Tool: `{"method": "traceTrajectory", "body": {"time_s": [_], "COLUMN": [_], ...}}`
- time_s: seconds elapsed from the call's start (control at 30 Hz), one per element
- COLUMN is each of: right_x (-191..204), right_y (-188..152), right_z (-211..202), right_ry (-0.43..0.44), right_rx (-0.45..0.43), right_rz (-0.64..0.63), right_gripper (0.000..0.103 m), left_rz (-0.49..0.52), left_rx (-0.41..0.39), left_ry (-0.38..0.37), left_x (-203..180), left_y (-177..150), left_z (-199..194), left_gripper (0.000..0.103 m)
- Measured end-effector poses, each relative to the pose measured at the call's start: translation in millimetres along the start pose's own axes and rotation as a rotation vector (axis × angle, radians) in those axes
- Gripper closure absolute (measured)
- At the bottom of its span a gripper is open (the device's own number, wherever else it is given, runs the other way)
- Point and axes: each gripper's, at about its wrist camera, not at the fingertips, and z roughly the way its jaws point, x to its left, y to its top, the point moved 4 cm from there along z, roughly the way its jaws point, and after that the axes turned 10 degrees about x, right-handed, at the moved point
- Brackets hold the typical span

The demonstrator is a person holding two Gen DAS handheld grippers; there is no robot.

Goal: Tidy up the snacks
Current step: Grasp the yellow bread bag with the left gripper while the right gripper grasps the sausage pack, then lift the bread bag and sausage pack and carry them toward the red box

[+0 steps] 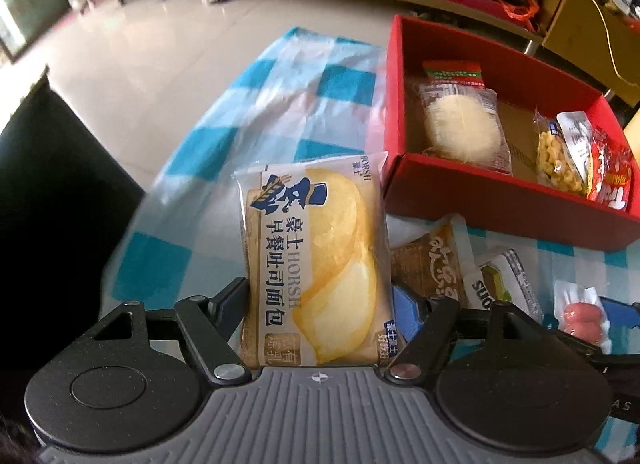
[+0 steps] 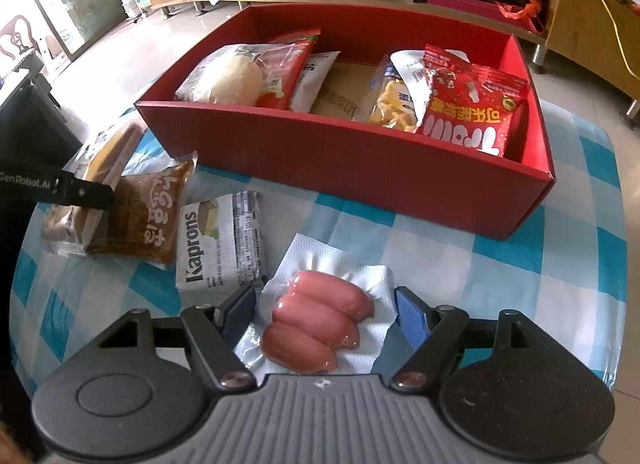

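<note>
A tiled floor and low wooden shelving lie behind your work area; the surface [image 2: 500, 264] wears a blue-and-white checked cloth.

Your left gripper [image 1: 320, 300] is clamped on a bread packet [image 1: 312, 264], one finger on each side edge, the packet upright and lifted off the cloth. From the right wrist view only one of that gripper's black fingers shows at the left edge.

Your right gripper [image 2: 326, 308] grasps a sealed sausage pack [image 2: 316, 324] holding three pink sausages; its fingers press the clear wrap on both sides, and a white napkin [image 2: 348, 264] lies under the pack.

Just beside it, to the left in the right wrist view, lies a white Kaprons bar [image 2: 218, 240], then a brown snack pouch [image 2: 148, 216] touching it.

Beyond these stands a red box [image 2: 360, 160] on the cloth. Inside it, at its left end: a pale round bun in clear wrap [image 2: 224, 76] and a red packet [image 2: 288, 64]. At its right end: a bag of yellow puffs [image 2: 390, 104] and a red candy bag [image 2: 468, 104] leaning on the wall.
</note>
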Motion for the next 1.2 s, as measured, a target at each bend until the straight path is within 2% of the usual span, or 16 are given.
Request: {"method": "traceTrajectory", "body": {"time_s": [0.27, 0.57, 0.97, 1.2], "right_x": [0.6, 7.4, 7.7, 6.2], "right_y": [0.7, -3.2, -10.7, -13.1], "right_z": [-2.2, -14.5, -27.0, -34.7], "right_ry": [-0.004, 0.0, -0.008, -0.006], "right_rx": [-0.007, -0.036, -0.067, -0.087], "right_rz": [-0.006, -0.03, -0.05, -0.049], "right_gripper": [0.032, 0.032, 0.032, 0.032], "left_rz": [-0.006, -0.025, 0.035, 0.021], "left_rx": [-0.01, -0.013, -0.045, -0.084], "left_ry": [0.006, -0.002, 0.01, -0.014], "left_x": [3.4, 9.2, -9.9, -8.0], "left_y": [-9.5, -39.9, -72.0, -77.9], "left_z": [-6.9, -19.1, -36.4, -50.5], "left_gripper": [0.025, 0.025, 0.025, 0.026]}}
